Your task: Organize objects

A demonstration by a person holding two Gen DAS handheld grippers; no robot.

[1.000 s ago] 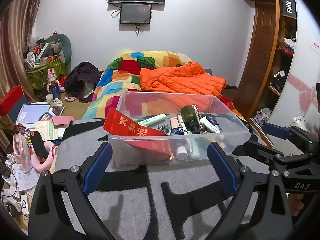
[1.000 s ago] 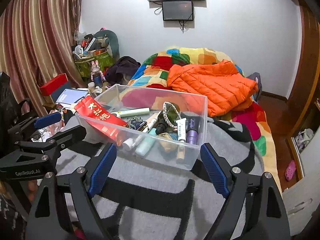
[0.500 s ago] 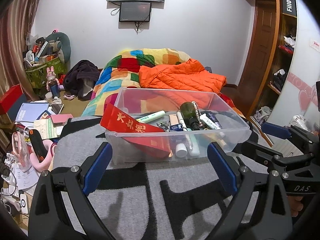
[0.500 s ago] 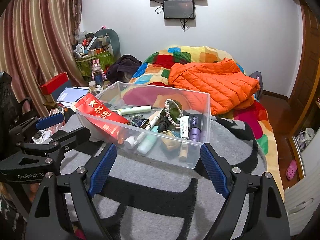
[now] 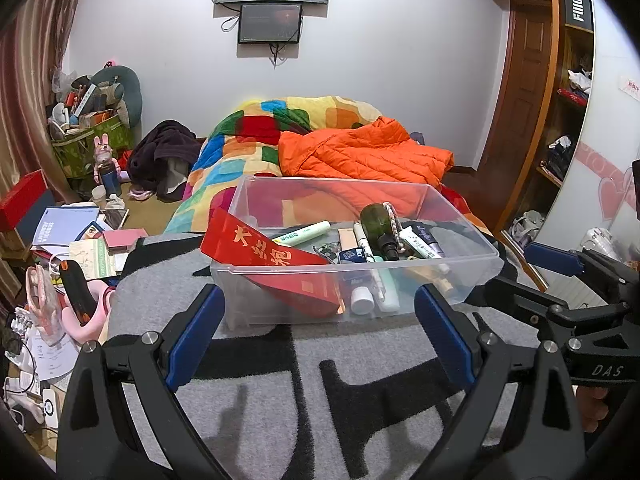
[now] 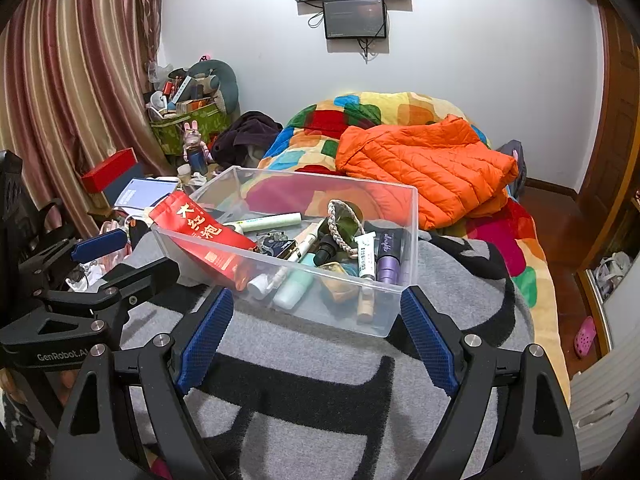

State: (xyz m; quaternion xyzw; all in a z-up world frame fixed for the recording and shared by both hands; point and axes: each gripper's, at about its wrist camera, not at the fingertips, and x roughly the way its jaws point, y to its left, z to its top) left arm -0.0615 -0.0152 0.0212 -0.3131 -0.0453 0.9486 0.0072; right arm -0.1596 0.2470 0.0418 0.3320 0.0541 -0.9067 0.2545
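Note:
A clear plastic bin [image 5: 476, 276] [image 6: 394, 304] stands on a grey and black blanket [image 5: 256, 408] [image 6: 312, 392]. It holds a red packet [image 5: 276, 264] [image 6: 204, 236] leaning over the left rim, a dark green bottle [image 5: 378, 226] [image 6: 340, 232], a purple tube [image 6: 389, 258] and several white tubes. My left gripper [image 5: 320, 332] is open and empty just short of the bin. My right gripper [image 6: 316, 332] is open and empty near the bin's front right corner.
An orange jacket [image 5: 360, 156] [image 6: 424, 168] lies on a colourful quilt [image 5: 256, 136] behind the bin. Books, papers and toys [image 5: 76, 248] crowd the floor at the left. A wooden wardrobe [image 5: 532, 80] stands at the right.
Both grippers have tilted up slightly, so the bin sits a little lower in both views. Both stay open and empty. Nothing in the bin moved.

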